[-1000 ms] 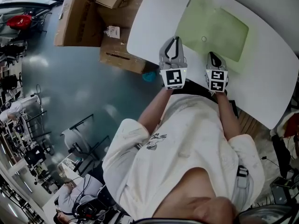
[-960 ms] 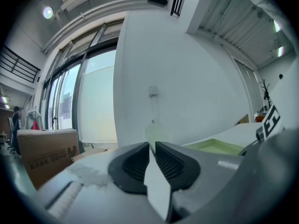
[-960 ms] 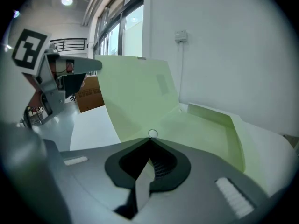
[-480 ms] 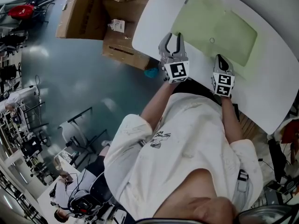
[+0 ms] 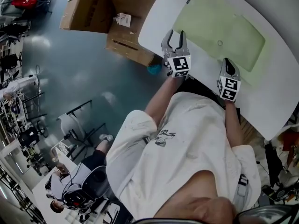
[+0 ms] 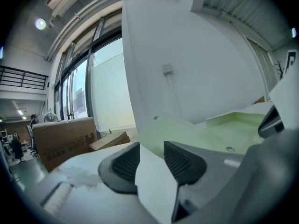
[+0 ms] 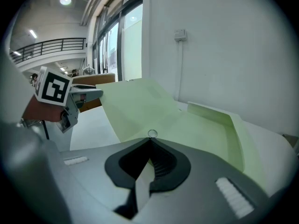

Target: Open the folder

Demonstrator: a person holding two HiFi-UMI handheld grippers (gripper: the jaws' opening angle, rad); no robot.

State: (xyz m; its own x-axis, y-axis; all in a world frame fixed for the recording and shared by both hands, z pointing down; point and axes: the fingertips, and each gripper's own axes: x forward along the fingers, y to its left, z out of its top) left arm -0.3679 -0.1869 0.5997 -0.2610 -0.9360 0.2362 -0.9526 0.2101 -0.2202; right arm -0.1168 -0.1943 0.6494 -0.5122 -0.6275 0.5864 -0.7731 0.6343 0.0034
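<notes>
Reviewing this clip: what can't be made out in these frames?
- Whether the right gripper pinches the folder: in the right gripper view its own closed jaw tips cover the edge, and in the head view it is too small.
- The folder's far end: in the head view, cut off by the top edge.
- Print on the cardboard boxes: in the head view, too small.

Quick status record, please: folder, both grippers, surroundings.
folder: green, lies open on the white table
left gripper: open, its jaws have just been opening, nothing between them; just short of the folder's corner
right gripper: shut, tips at the folder's near edge; whether it pinches it is unclear
floor: cardboard boxes beside the table
</notes>
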